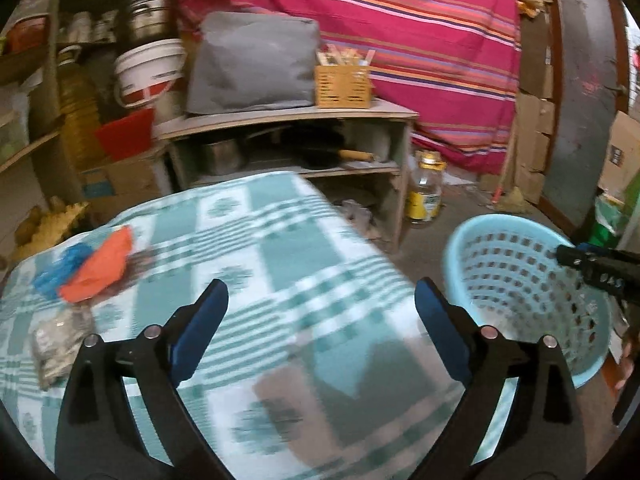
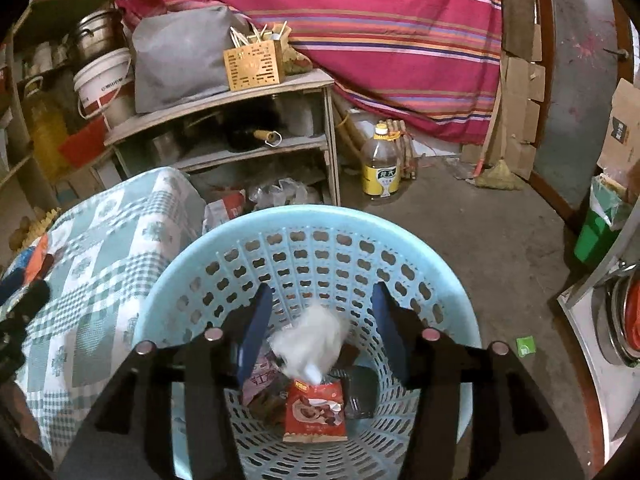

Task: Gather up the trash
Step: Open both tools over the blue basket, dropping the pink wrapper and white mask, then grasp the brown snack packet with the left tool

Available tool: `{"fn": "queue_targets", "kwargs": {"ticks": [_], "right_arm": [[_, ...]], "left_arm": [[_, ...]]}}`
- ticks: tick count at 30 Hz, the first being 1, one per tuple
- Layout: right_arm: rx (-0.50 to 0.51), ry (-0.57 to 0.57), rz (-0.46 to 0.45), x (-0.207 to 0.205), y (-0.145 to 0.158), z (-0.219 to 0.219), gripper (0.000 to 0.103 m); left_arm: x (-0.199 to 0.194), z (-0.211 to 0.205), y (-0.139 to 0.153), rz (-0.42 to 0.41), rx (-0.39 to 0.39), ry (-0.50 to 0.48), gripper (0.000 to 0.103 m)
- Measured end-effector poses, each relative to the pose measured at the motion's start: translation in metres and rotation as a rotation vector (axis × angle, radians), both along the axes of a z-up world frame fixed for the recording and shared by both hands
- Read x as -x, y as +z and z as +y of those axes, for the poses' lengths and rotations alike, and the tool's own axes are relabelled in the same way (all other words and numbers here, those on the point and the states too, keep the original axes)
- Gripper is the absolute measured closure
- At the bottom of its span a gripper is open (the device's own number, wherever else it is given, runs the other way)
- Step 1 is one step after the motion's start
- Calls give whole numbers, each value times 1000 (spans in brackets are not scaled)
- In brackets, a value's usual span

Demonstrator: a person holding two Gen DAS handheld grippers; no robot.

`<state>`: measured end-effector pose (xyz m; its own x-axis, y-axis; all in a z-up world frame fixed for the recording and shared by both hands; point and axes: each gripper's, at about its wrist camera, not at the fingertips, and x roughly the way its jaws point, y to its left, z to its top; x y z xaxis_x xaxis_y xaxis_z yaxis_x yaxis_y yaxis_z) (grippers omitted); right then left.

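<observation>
Bench: the bench (image 1: pixel 280 248) wears a green and white checked cloth and fills the left side of both views.
Basket: a light blue basket (image 1: pixel 472 240) with a perforated wall stands on the floor just beside the bench, on its right; in the right wrist view its rim (image 2: pixel 304 216) opens straight below the gripper.
Left gripper: the left gripper (image 1: pixel 320 312) hangs over the cloth with its jaws wide apart and nothing between them.
Right gripper: the right gripper (image 2: pixel 320 312) is over the basket mouth, jaws wide, gripping nothing.
Trash in basket: a white wad (image 2: pixel 310 340) appears blurred between the open jaws without touching them; a red snack packet (image 2: pixel 316 412) lies on the basket floor among other wrappers.
Trash on bench: an orange wrapper (image 1: pixel 100 268) overlaps a blue wrapper (image 1: pixel 60 270) near the far left edge; a clear crumpled packet (image 1: pixel 60 344) lies nearer, left of the left gripper.
</observation>
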<state>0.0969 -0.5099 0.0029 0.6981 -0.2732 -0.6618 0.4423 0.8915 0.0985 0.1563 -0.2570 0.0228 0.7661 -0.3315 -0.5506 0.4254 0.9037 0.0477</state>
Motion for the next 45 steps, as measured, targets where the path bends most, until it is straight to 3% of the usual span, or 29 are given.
{"fn": "queue_targets", "kwargs": {"ticks": [9,21,29,33,39,45], "right_arm": [[3,73,-116,-12,22,52,27],[-19,231,-95,-61,13,140,25],[-31,292,-76,-85,5,184,25],[-14,318,-59,-96,1,200,25],[25,343,-34,-101,-5,213,25],[40,340,-17,-103,-8,214,25]], "left_arm": [[-23,90,-6,-11,-25,166,6],[-51,202,-18,57,-72,328,6],[-77,280,-39,228,-6,422,7],[-86,293,-51,288,9,413,17],[-101,295,-65,342,17,380,22],[-102,284,-64,325,-1,319,47]]}}
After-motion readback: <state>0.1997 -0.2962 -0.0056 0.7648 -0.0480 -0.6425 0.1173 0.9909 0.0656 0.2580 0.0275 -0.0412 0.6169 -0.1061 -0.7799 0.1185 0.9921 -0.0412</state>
